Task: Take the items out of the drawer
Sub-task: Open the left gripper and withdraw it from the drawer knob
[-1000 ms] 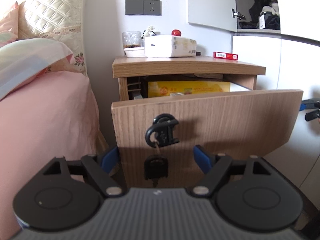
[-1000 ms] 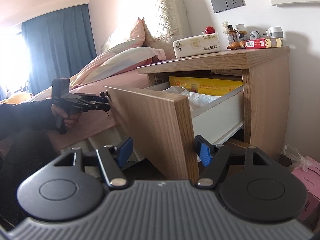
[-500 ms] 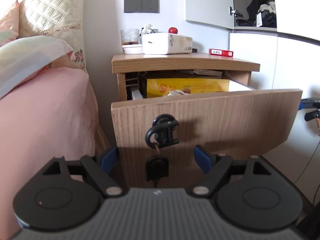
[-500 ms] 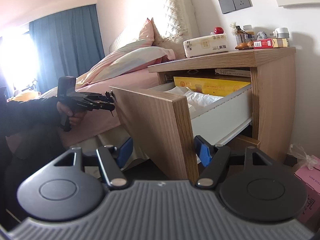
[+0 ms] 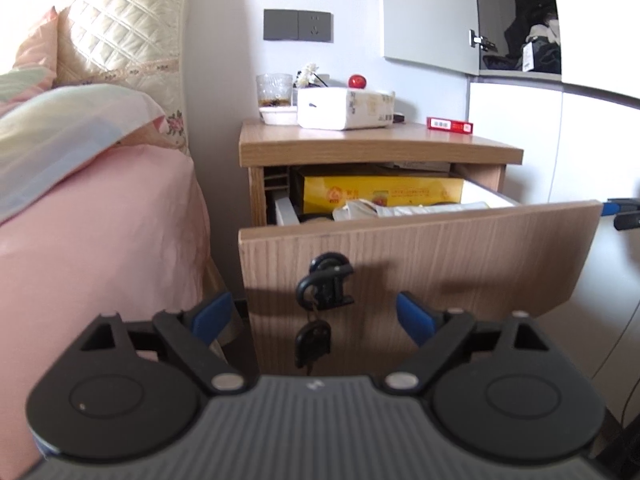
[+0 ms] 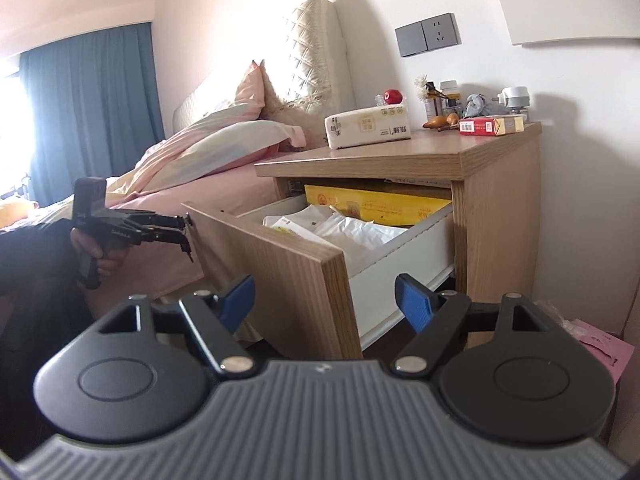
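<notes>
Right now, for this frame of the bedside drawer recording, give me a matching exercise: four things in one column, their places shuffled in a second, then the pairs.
Things:
1. red box
2. yellow box
3. keys
4. tissue pack

Places:
A. hanging from the lock on the drawer front
B. at the back of the open drawer
C. nightstand top, beside the glass
D. nightstand top, near the wardrobe-side edge

Pairs: 1-D, 2-B, 3-A, 4-C

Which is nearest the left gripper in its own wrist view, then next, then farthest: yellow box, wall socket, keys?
1. Keys, hanging on the drawer front, just ahead of the left gripper.
2. Yellow box, inside the drawer.
3. Wall socket, above the nightstand.
</notes>
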Demonstrator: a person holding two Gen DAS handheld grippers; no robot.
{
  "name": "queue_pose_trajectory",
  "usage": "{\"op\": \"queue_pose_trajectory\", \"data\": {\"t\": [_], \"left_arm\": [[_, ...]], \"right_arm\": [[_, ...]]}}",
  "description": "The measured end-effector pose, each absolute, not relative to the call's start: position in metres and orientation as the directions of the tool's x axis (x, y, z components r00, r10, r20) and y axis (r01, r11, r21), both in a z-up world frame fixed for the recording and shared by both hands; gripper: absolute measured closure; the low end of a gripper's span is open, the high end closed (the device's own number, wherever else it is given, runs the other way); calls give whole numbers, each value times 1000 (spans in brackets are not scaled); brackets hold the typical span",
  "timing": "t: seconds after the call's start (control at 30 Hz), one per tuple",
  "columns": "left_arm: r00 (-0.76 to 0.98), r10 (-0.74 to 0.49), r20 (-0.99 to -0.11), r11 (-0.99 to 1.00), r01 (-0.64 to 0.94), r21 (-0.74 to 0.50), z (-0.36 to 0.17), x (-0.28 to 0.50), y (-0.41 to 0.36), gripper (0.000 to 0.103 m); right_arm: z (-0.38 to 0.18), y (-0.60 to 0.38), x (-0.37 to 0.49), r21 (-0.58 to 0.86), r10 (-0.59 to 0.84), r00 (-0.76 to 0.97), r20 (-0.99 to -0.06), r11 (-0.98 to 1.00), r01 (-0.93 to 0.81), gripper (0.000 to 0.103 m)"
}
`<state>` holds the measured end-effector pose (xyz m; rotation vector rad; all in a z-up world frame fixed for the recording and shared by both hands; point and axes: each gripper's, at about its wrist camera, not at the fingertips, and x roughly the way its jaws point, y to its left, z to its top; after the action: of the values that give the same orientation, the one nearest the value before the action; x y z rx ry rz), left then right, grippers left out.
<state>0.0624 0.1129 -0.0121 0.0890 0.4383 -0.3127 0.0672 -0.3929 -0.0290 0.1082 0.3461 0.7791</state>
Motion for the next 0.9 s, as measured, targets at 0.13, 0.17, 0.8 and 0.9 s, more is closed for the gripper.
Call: {"op": "queue_pose_trajectory", "data": {"t": [0.13, 0.17, 0.8, 0.9], "left_arm": [[867, -279, -413, 950, 313, 15, -1, 53, 108, 12], [869, -280, -407, 949, 316, 21, 1, 49, 106, 12], [889, -240, -391, 962, 272, 28, 16, 19, 55, 12], [887, -242, -393, 960, 277, 35, 15, 15, 46, 12]], "right_arm": [[-15, -381, 57, 202, 666, 693, -274, 745, -636, 24], [-11, -378, 55, 205, 655, 701, -282, 755, -623, 24], [25, -312, 4, 231, 523, 811, -261, 850, -474, 24], [26, -305, -1, 238, 511, 822, -251, 856, -459, 24]]}}
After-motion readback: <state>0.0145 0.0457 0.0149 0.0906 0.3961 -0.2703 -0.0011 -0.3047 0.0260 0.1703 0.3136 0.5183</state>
